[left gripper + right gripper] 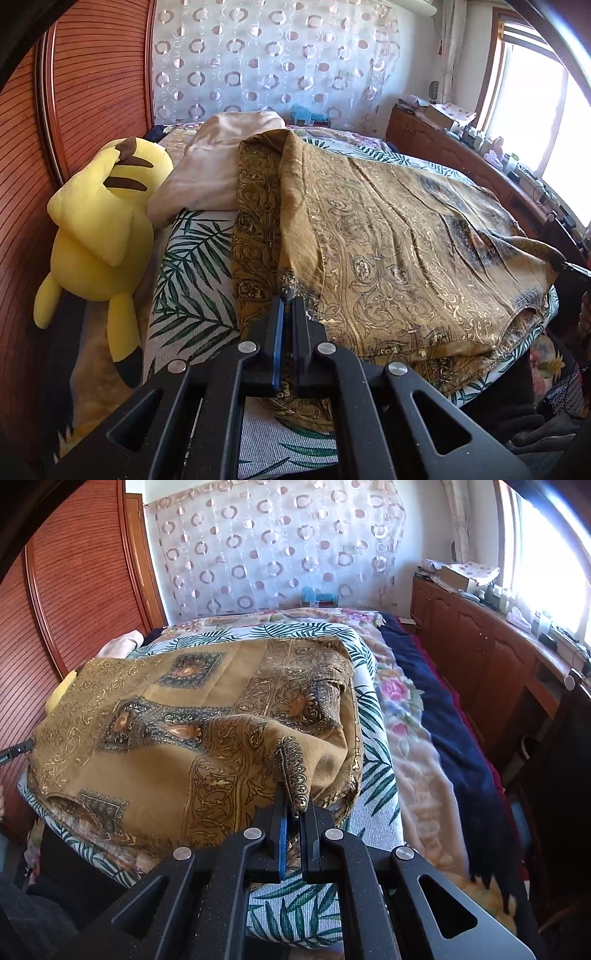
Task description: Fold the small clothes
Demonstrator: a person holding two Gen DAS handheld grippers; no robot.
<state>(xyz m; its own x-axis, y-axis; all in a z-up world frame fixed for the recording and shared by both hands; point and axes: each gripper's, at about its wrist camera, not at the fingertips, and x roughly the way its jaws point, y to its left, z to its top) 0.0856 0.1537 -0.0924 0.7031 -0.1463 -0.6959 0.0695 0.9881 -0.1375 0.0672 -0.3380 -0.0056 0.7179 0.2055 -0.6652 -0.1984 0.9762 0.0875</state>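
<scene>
A mustard-gold patterned garment lies spread on a leaf-print cushion on the bed. My left gripper is shut on a pinched fold of the garment's left edge. In the right wrist view the same garment covers the cushion, and my right gripper is shut on a raised corner of it at its right side. The other gripper's tip shows at the far left edge of the right wrist view.
A yellow plush toy leans on the wooden headboard to the left. A beige folded cloth lies behind the garment. A floral blanket and a dark blue one cover the bed to the right. A wooden cabinet stands under the window.
</scene>
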